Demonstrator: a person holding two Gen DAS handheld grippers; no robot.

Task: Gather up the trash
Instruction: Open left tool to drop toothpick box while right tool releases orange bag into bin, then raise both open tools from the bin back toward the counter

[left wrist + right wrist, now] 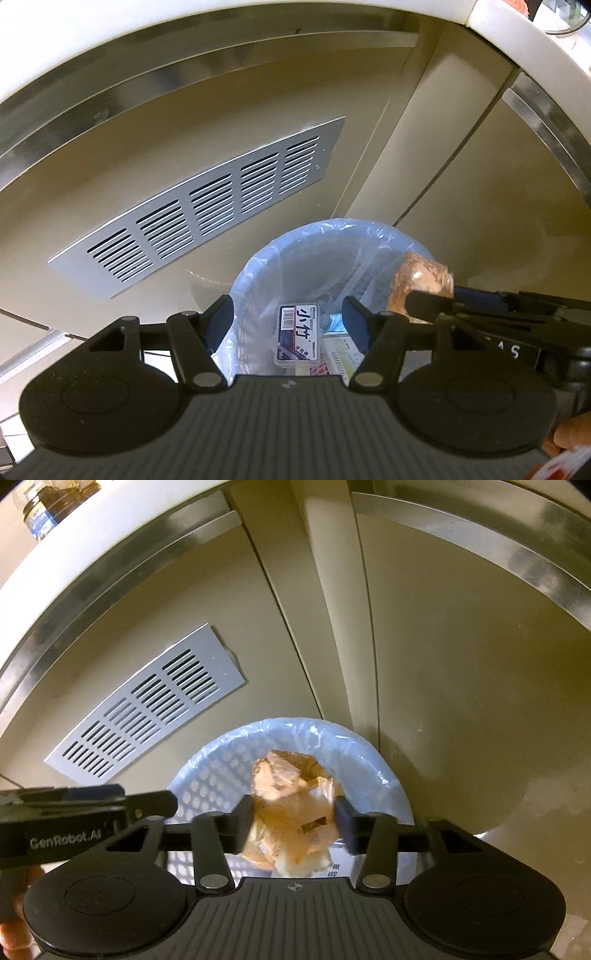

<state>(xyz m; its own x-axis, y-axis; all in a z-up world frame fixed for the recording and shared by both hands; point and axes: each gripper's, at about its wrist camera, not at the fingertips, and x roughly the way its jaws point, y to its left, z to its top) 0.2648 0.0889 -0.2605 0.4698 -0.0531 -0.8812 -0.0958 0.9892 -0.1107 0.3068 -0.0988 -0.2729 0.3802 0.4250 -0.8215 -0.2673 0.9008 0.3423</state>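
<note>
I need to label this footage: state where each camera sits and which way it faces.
Left wrist: on the left gripper, looking down into the lined bin; its fingers stand apart, empty.
Right wrist: on the right gripper, looking down at the crumpled wrapper between its fingers.
Shared: bin, wrapper, vent grille.

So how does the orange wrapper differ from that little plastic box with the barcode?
The crumpled orange wrapper sits between the right gripper fingers above the bin's rim, while the clear toothpick box already lies down inside the bin. The wrapper is soft, shapeless and translucent orange; the box is rigid, rectangular and carries a printed label with a barcode. Both are over or in the same bag-lined wastebasket.
</note>
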